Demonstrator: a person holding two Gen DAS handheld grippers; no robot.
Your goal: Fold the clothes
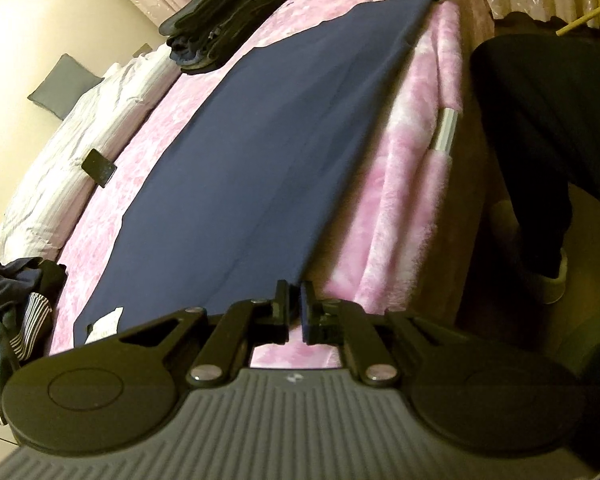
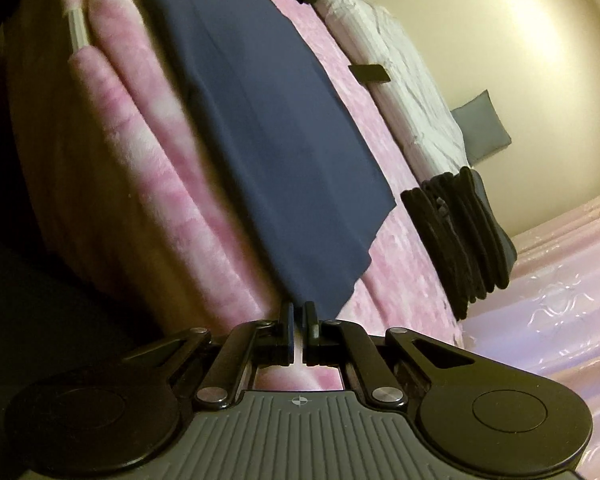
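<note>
Both grippers, left [image 1: 296, 308] and right [image 2: 299, 326], pinched a flat navy cloth garment [image 1: 260, 152] on the pink bed [image 1: 400, 184]; only the left view showed crumpled striped clothes [image 1: 16, 312].

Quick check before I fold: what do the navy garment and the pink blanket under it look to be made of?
Navy garment: looks like a thin, smooth woven or fine-knit fabric with a matte finish; it lies flat with soft, shallow creases. Exact fibre unclear. Pink blanket: looks like plush fleece; its mottled pink-and-white surface has a fuzzy pile, clearest along the draped edge.

2 wrist views, each close behind its claw, look from opposite ends along the bed [image 1: 100, 240] edge; both share the navy garment [image 1: 260, 160].
</note>
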